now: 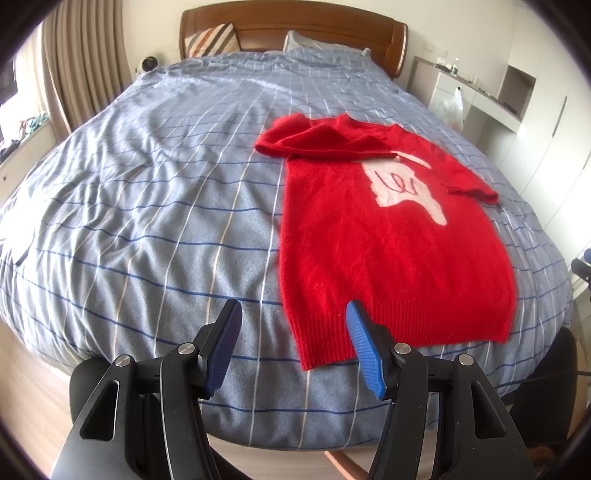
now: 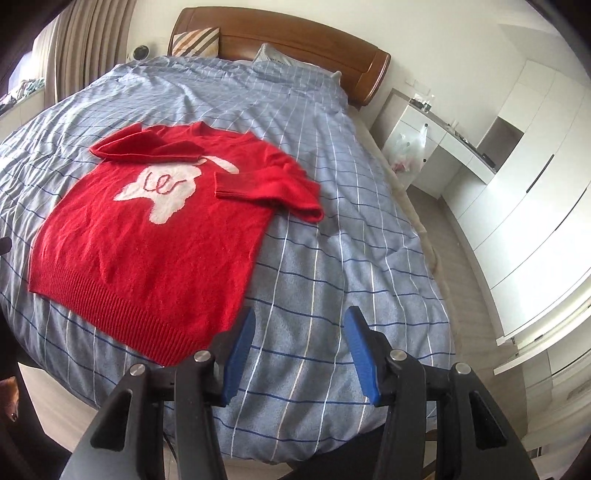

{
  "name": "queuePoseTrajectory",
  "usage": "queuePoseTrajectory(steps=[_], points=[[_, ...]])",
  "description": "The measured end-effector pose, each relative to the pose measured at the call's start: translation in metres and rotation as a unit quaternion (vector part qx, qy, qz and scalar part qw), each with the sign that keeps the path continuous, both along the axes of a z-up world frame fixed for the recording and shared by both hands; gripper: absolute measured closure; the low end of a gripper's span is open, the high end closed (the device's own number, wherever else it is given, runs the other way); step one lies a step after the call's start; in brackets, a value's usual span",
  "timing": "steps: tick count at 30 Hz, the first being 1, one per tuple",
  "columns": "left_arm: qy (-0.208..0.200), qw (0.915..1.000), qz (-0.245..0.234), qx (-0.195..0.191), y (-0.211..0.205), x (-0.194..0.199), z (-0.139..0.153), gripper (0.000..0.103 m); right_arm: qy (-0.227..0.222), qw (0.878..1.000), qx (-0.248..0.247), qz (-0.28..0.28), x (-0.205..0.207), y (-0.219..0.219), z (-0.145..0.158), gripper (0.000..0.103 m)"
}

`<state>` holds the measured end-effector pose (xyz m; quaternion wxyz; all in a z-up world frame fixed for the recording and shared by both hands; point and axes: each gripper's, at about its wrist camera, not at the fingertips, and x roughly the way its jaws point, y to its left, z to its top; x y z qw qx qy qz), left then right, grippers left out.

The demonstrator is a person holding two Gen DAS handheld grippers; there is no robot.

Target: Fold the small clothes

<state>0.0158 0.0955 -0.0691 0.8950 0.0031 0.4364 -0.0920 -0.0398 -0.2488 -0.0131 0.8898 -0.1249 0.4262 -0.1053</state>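
A small red sweater with a white motif lies face up on the blue checked bed cover. Its left sleeve is folded across the chest near the collar, and its right sleeve is folded inward. It also shows in the right wrist view. My left gripper is open and empty, above the bed's near edge by the sweater's bottom left hem corner. My right gripper is open and empty, above the cover just right of the sweater's bottom right hem corner.
A wooden headboard with pillows stands at the far end. White cabinets and a desk line the right wall, with a plastic bag hanging there. Curtains hang at the left. Wooden floor shows below the bed's near edge.
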Motion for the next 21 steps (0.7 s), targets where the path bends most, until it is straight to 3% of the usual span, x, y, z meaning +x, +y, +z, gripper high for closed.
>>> queuePoseTrajectory(steps=[4,10,15,20,21], points=[[-0.033,0.9993,0.016,0.007,-0.005,0.012,0.004,0.028,0.011,0.996,0.065,0.055,0.022,-0.009,-0.02,0.048],[-0.055,0.9968,0.055,0.015,-0.007,0.024,-0.009,0.028,-0.016,0.988,0.075,0.131,0.103,-0.009,-0.031,0.048],[-0.034,0.9964,0.077,0.017,0.002,0.017,-0.023,0.028,-0.005,0.973,0.019,0.228,0.182,0.033,-0.06,0.048],[-0.025,0.9939,0.104,0.026,0.021,0.013,-0.025,0.027,0.039,0.978,0.008,0.205,0.251,0.04,-0.113,0.048],[-0.023,0.9934,0.109,0.029,0.025,0.013,-0.026,0.027,0.046,0.978,0.031,0.2,0.257,0.033,-0.118,0.051]])
